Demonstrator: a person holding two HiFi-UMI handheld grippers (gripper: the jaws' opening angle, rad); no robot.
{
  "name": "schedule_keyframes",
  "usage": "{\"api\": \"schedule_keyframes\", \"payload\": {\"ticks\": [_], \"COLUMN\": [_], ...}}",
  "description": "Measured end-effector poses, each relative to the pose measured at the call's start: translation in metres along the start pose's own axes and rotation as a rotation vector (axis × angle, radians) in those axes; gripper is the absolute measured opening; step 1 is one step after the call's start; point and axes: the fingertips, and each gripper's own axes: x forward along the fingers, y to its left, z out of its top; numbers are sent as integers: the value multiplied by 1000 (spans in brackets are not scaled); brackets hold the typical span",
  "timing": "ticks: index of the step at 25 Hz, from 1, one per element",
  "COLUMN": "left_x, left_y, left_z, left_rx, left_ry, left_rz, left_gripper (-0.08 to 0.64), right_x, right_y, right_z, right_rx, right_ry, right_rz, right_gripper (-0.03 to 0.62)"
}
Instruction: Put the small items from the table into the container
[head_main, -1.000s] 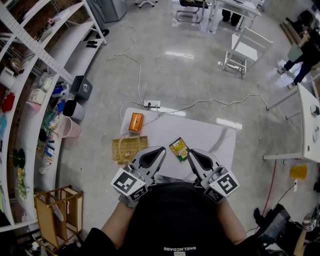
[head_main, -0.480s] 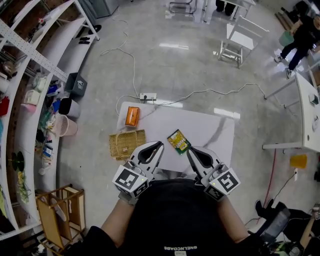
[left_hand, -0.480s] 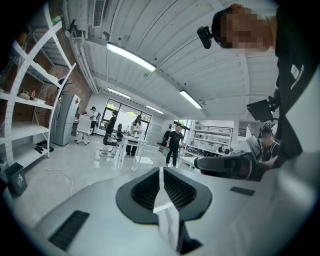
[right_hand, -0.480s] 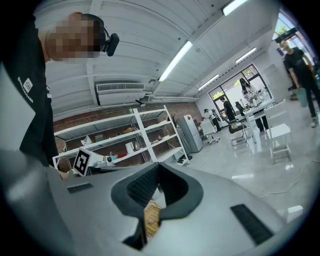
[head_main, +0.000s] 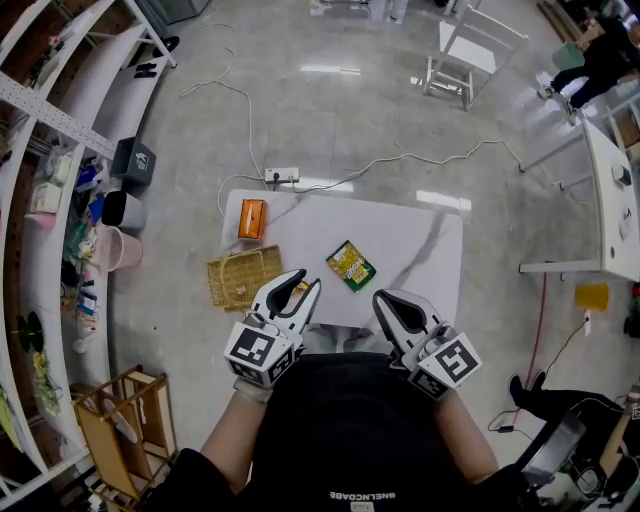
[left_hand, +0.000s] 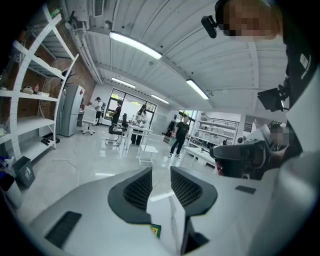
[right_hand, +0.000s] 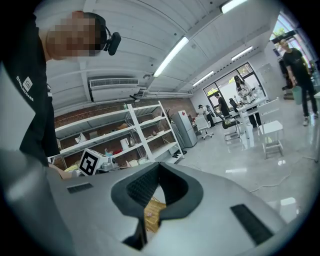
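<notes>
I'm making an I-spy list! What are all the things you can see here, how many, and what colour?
white marble-look table: one, white with grey veins, middle of the floor
orange rectangular box: one, orange, table's far left corner
woven straw basket: one, tan, table's left edge
flat green-and-yellow packet: one, green and yellow, table's middle
white power strip: one, white, floor beyond the table
white chair: one, white, far floor
pink bucket: one, pink, floor by the left shelves
wooden rack: one, brown, floor at lower left
left tongs: one, grey and black, near table edge, opening, nothing between
right tongs: one, grey and black, near table edge, shut, empty
</notes>
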Motion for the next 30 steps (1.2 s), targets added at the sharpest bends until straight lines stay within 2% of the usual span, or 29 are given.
{"api": "schedule_keyframes", "payload": {"ticks": [7, 14, 30], "left_x": [10, 23, 51], "left_y": [16, 28, 64], "left_z": [-30, -75, -180], "left_rx": [-10, -43, 16], "left_ry": [79, 182, 383], "left_rz": [16, 15, 51], "left_gripper": [141, 181, 245], "right_x": [-5, -8, -23], "right_y": [-3, -6, -17], "right_z": [-14, -24, -60], "right_rx": [1, 17, 20], "right_ry": [28, 47, 119], "right_rz": [-48, -92, -179], "right_gripper": [9, 9, 9]}}
